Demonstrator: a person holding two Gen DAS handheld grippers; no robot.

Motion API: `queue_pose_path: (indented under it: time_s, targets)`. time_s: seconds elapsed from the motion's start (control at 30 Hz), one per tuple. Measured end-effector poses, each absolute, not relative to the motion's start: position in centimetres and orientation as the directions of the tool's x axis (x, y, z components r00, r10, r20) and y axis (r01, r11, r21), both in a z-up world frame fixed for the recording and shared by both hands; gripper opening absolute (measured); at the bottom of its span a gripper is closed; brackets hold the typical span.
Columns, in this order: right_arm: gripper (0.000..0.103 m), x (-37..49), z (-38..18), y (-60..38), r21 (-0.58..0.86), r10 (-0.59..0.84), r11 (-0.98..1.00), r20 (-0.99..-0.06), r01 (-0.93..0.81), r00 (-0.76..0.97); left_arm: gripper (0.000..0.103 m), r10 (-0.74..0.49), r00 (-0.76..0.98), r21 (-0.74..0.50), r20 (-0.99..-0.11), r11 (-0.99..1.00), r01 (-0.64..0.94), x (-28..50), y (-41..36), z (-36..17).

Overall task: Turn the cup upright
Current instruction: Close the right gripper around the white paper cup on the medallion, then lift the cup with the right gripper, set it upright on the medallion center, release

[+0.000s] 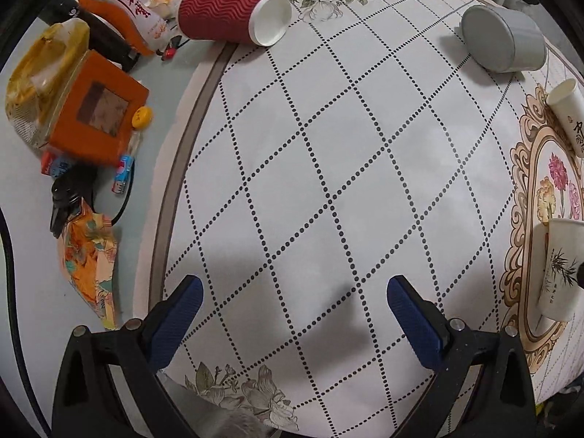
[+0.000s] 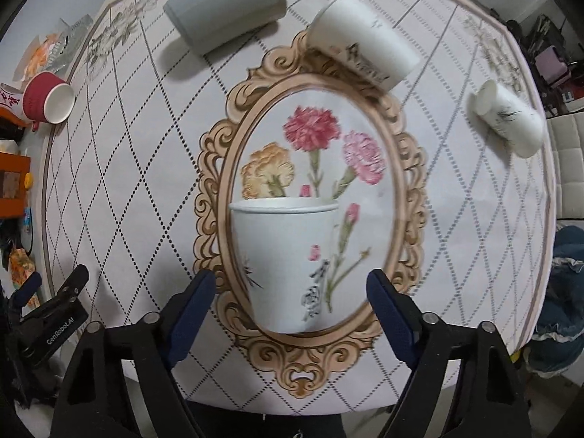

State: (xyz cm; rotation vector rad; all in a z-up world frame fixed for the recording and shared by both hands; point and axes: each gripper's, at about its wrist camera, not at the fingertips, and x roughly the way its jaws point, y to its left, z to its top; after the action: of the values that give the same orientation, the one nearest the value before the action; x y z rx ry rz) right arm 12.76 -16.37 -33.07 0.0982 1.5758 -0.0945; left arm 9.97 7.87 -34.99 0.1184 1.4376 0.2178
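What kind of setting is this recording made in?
Most likely a home dining table: a flower-print tablecloth covers it, paper cups lie about, and snack packets and a drink can crowd one edge.

A: What covers the tabletop (image 2: pixel 120 197)?
B: A patterned cloth (image 1: pixel 328 168), dotted diamonds around an oval flower frame.
A: And on it?
B: A white cup (image 2: pixel 288 255) upright inside the frame. A grey cup (image 2: pixel 226 11), a red ribbed cup (image 1: pixel 230 12) and two more white cups (image 2: pixel 365 40) (image 2: pixel 511 124) lie on their sides.
A: Off the cloth?
B: An orange box (image 1: pixel 98 116) amid clutter.
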Motion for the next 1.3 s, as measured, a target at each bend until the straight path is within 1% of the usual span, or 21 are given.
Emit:
queue_pose_path:
  time_s: [0.27,0.3,0.33,0.5,0.63,0.8,0.93,1.1,1.2,1.3]
  targets:
    - [0.069,13.6,-35.2,-15.7,0.020,0.026,0.991,-0.998,0.135,-0.049,0.103,0.203,0.098,0.200,-0.974,0.979,-0.046,10.6,7.3,-36.0]
    - [0.063,13.6,-35.4,-15.7,0.025,0.032,0.990,-0.998,0.138,-0.050,0.103,0.201,0.090,0.198,-0.975,0.979,-0.042,10.7,7.2,-36.1]
    - [0.062,13.7,-35.5,-15.8,0.030,0.038,0.990,-0.998,0.140,-0.053,0.103,0.197,0.087,0.194,-0.977,0.980,-0.039,10.8,7.1,-36.2]
    - [0.061,13.8,-35.5,-16.1,0.063,0.069,0.985,-0.997,0.163,-0.033,0.103,0.180,0.058,0.179,-0.982,0.984,-0.022,10.9,6.6,-36.9]
    - [0.061,13.8,-34.8,-16.9,0.087,0.085,0.980,-0.996,0.181,0.015,0.103,0.178,0.045,0.177,-0.983,0.984,-0.019,11.0,6.1,-36.8]
    - [0.061,13.9,-33.1,-18.1,0.122,0.096,0.972,-0.986,0.200,0.133,0.103,0.151,-0.003,0.151,-0.989,0.988,-0.036,11.6,5.9,-37.0]
    - [0.060,13.9,-31.5,-18.6,0.154,0.095,0.965,-0.960,0.213,0.264,0.103,0.128,-0.027,0.129,-0.991,0.990,-0.053,12.6,6.1,-37.3]
    - [0.060,14.4,-30.6,-18.6,0.158,0.043,0.963,-0.890,0.220,0.453,0.103,0.144,-0.028,0.146,-0.989,0.988,-0.049,14.1,5.4,-37.7]
    - [0.060,14.3,-31.9,-18.2,0.108,-0.024,0.969,-0.855,0.223,0.517,0.103,0.159,-0.026,0.160,-0.987,0.986,-0.044,15.1,4.8,-38.4]
    - [0.060,13.3,-32.6,-18.1,0.095,-0.051,0.968,-0.829,0.231,0.558,0.103,0.166,-0.022,0.167,-0.986,0.986,-0.025,15.7,3.8,-38.8]
